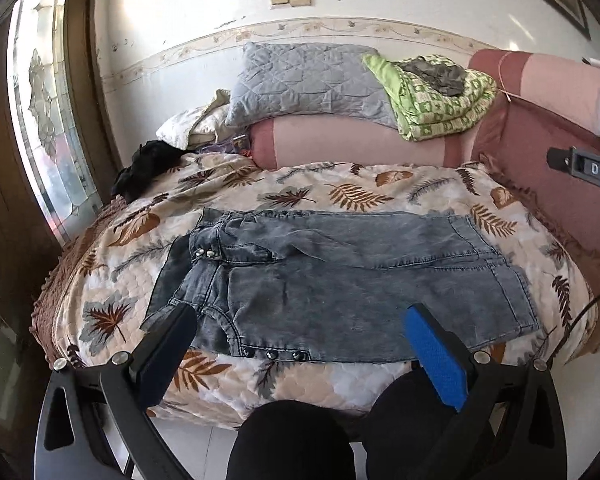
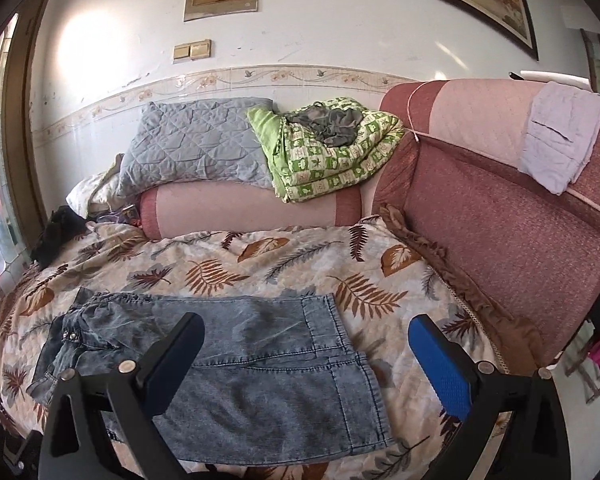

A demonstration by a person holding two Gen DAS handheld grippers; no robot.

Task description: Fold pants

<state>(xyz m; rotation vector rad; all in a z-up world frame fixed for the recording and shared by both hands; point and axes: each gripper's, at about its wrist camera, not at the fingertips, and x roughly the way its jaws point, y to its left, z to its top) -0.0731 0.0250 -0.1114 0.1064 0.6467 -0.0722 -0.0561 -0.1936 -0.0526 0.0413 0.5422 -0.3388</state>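
Grey acid-washed denim pants [image 1: 340, 280] lie flat across a leaf-print quilted bedspread [image 1: 340, 188], waistband to the left and hems to the right, one leg beside the other. The left gripper [image 1: 300, 320] hovers over the near leg with its jaws spread wide and empty, while the right gripper [image 2: 306, 340] hangs above the hem end, likewise released. Behind, a grey quilted pillow [image 2: 196, 144] and a green patterned blanket [image 2: 332, 156] rest on a pink bolster [image 2: 244, 208].

Both wrist views face the wall, sharing pants [image 1: 340, 276]; right nearer
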